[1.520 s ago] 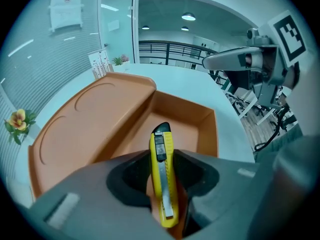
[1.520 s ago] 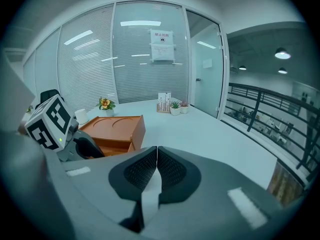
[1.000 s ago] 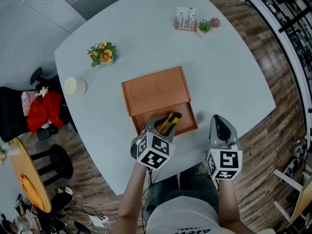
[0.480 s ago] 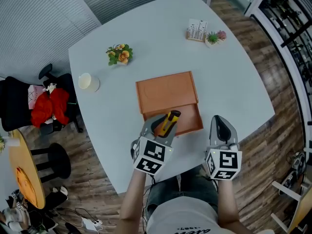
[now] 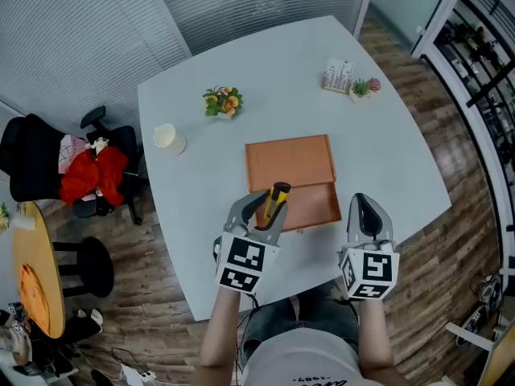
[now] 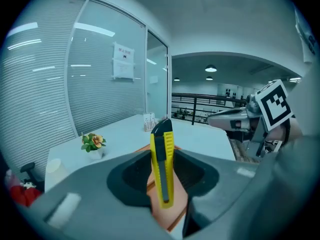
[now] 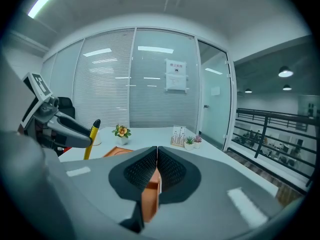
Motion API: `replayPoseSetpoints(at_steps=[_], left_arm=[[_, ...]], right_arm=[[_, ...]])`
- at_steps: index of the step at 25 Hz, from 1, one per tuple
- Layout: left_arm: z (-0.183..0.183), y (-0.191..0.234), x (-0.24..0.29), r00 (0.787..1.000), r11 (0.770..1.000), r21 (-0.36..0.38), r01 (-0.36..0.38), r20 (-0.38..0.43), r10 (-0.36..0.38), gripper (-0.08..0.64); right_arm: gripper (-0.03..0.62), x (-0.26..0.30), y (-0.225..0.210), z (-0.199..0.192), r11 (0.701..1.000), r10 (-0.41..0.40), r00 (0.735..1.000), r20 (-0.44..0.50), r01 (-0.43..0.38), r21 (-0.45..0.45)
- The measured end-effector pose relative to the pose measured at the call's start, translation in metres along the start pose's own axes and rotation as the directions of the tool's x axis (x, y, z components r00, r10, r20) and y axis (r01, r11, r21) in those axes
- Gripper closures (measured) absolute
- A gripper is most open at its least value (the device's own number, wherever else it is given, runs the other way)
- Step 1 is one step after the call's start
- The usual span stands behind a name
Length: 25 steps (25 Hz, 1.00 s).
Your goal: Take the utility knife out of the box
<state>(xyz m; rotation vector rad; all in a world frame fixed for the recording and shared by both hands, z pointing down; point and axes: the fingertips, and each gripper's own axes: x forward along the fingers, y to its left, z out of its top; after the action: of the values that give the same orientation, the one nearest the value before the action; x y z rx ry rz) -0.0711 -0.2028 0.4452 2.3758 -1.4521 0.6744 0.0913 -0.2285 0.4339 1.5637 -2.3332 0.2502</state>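
Left gripper (image 5: 264,207) grips the knife (image 5: 276,197), now higher over the box (image 5: 291,161), so out; right gripper (image 5: 367,209) closed, empty

No text, number or brand can be read anywhere. A white sheet (image 6: 123,60) is posted on the glass wall (image 6: 100,94) far beyond the box (image 5: 294,179); dark lines of print are seen on it, but they are too small to be made out. A small card (image 5: 339,76) is stood beyond the box, towards its right, and only fine marks are shown on it. Black-and-white square patterns, without letters, are carried on the two marker cubes (image 5: 242,264) (image 5: 369,273) on the near side of the box. A shirt print (image 5: 310,381) nearest the camera is cut off by the picture edge.
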Motion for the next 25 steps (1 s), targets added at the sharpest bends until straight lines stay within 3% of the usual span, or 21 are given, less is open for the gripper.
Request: replayPoseSetpoints(at_steps=[11,25], left_arm=[[0.039,0.033,-0.044,0.985,0.994,-0.022,-0.110,0.131,0.112,0.417],[0.073,0.066,-0.088,0.932,0.970,-0.106,-0.221,0.270,0.242,0.417]], right_arm=[[0.561,-0.002,0.007,0.049,0.999,-0.002,0.994,0.113,0.007,-0.045],[0.563,0.001,0.014,0.108,0.998,-0.002,0.972,0.234,0.015,-0.056]])
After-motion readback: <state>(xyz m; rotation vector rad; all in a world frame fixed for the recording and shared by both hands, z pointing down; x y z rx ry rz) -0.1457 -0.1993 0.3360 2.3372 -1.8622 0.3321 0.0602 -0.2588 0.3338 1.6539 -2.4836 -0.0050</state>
